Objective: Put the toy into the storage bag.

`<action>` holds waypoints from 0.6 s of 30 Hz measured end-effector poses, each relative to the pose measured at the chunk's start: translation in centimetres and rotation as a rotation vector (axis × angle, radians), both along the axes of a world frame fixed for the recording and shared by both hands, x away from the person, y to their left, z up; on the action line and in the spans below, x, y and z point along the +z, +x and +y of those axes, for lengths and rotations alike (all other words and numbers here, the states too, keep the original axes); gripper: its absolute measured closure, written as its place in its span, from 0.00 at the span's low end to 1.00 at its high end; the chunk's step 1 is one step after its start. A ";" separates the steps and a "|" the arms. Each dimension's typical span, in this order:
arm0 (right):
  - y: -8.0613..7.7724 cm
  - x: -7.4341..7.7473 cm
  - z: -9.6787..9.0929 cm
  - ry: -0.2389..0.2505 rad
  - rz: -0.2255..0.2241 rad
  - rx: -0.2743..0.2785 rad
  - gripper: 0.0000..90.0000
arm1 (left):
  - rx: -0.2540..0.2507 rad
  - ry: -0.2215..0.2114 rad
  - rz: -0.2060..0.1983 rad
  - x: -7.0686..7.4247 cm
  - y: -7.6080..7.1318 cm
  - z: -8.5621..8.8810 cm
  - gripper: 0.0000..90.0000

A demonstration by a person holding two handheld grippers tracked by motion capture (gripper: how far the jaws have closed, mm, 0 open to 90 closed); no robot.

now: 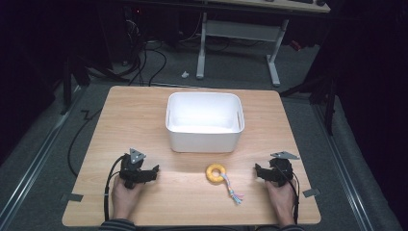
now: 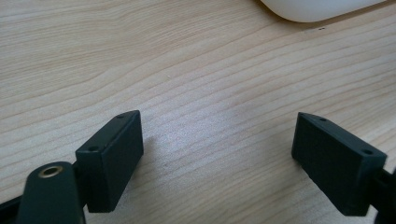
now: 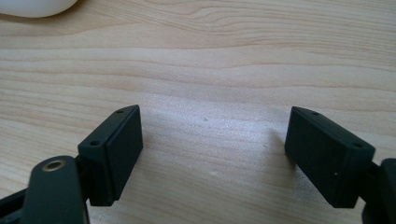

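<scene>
A yellow ring toy (image 1: 215, 172) with a short pastel rope tail (image 1: 232, 190) lies on the wooden table (image 1: 144, 110), near the front middle. Behind it stands an empty white bin (image 1: 204, 121). My left gripper (image 1: 144, 172) rests on the table at the front left, held by a hand, and it is open with nothing between its jaws. My right gripper (image 1: 262, 172) rests at the front right, also open and empty. In the left gripper view the left gripper (image 2: 219, 140) spans bare wood, with the bin (image 2: 317, 7) at the top edge. The right gripper (image 3: 215, 135) also spans bare wood.
Grey tape tabs (image 1: 72, 197) mark the table's front corners. Beyond the table lie a carpeted floor with cables (image 1: 144, 57) and a white desk frame (image 1: 240, 33). A corner of the bin (image 3: 37, 7) shows at the top left of the right gripper view.
</scene>
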State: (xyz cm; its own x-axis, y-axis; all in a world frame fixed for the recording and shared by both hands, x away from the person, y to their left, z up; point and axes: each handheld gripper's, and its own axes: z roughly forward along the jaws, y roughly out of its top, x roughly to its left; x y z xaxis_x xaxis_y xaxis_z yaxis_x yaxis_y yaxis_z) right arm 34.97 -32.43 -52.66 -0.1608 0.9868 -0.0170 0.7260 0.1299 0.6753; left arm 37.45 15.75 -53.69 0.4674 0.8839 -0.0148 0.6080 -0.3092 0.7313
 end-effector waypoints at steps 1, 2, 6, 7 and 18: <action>0.0 0.0 0.0 0.000 0.000 0.000 0.22 | 0.000 0.000 0.000 0.0 0.0 0.0 0.19; 0.0 0.0 0.0 0.000 0.001 0.001 0.25 | 0.000 0.000 0.000 0.0 0.0 0.0 0.19; 0.0 0.4 0.1 -0.005 0.024 0.005 0.32 | 0.000 0.000 0.000 0.0 0.0 0.0 0.19; 0.0 0.4 0.1 -0.005 0.024 0.005 0.32 | 0.000 0.000 0.000 0.0 0.0 0.0 0.19; -0.9 1.4 0.1 0.003 0.011 0.027 0.41 | 0.000 0.000 0.000 0.0 0.0 0.0 0.19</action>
State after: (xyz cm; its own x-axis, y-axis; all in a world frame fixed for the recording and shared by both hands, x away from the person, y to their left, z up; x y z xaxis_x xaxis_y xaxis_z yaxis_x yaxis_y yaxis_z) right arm 34.09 -32.34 -51.22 -0.1877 0.9822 -0.0118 0.7295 0.1474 0.6679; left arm 37.46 15.75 -53.68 0.4674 0.8839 -0.0147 0.6080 -0.3094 0.7312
